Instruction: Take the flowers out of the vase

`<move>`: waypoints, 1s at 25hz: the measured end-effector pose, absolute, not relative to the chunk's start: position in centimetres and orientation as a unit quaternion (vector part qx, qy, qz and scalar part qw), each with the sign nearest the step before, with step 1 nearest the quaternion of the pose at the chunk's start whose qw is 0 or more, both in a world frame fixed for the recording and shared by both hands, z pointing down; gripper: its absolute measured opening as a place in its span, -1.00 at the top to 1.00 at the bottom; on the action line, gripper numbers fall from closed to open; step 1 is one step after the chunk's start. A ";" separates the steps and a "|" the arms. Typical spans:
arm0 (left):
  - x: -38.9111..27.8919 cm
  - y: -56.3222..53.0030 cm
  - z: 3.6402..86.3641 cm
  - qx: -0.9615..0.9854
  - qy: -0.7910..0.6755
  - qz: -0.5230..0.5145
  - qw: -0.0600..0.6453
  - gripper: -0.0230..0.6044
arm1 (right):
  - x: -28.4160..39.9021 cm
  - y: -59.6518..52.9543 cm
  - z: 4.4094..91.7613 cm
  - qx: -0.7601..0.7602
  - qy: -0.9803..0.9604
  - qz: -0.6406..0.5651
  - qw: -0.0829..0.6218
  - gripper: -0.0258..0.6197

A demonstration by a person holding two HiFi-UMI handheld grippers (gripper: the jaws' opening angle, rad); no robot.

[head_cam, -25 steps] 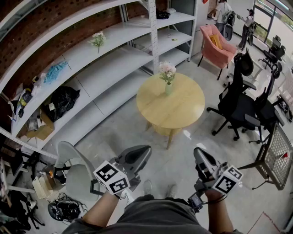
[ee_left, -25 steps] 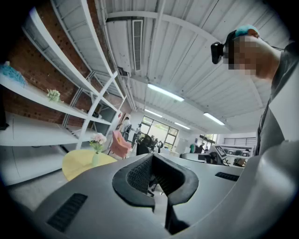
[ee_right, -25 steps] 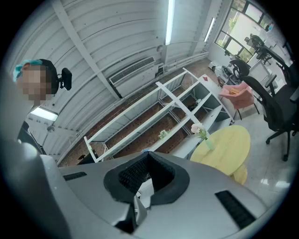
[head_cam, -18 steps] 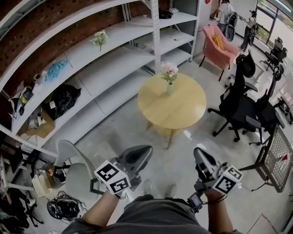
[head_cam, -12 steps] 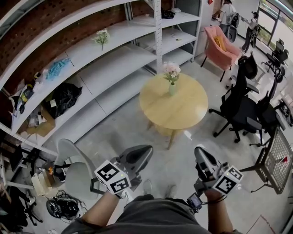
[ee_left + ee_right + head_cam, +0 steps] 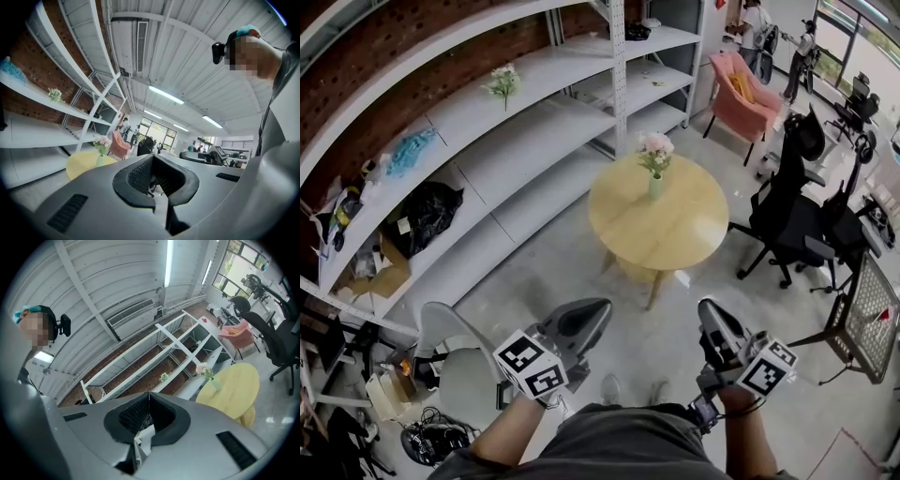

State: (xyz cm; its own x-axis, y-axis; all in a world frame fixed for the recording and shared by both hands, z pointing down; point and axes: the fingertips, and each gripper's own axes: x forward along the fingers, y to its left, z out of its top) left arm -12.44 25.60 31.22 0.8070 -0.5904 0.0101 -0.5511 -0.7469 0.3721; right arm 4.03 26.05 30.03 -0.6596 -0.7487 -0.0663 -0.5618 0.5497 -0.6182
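Open floor short of the round table point(image 6: 675, 234).
Left gripper point(image 6: 592, 317), right gripper point(image 6: 709, 317) well short of it, jaws together, empty; flowers point(image 6: 655, 145) in vase point(image 6: 656, 187) near its far edge.

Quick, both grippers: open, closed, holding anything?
Left gripper: closed, jaws together, holding nothing.
Right gripper: closed, jaws together, holding nothing.

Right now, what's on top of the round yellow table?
A small green vase stands near the far edge of the table, holding pink flowers. I see nothing else on the top. The stems' lower ends are hidden inside the vase.
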 end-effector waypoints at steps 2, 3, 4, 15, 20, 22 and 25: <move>-13.3 25.1 31.3 0.933 -0.302 -0.058 0.185 0.90 | 3.2 25.9 30.0 -0.383 0.865 -0.281 0.162 0.87; -13.7 24.9 31.3 0.934 -0.300 -0.060 0.186 0.90 | 2.9 25.8 30.0 -0.384 0.865 -0.279 0.162 0.87; -13.9 24.6 31.3 0.934 -0.298 -0.062 0.187 0.90 | 2.7 25.7 29.9 -0.386 0.865 -0.277 0.162 0.87; -14.4 20.3 32.1 0.932 -0.302 -0.057 0.193 0.90 | 2.9 21.2 30.7 -0.392 0.858 -0.288 0.162 0.87; -12.7 16.4 32.4 0.928 -0.314 -0.053 0.194 0.90 | 4.8 16.6 31.4 -0.388 0.856 -0.297 0.168 0.87; -11.6 14.5 32.4 0.925 -0.321 -0.054 0.195 0.90 | 5.6 14.3 31.4 -0.377 0.863 -0.295 0.163 0.87; -9.7 11.6 32.4 0.923 -0.330 -0.049 0.194 0.90 | 6.9 11.0 31.4 -0.361 0.872 -0.293 0.154 0.87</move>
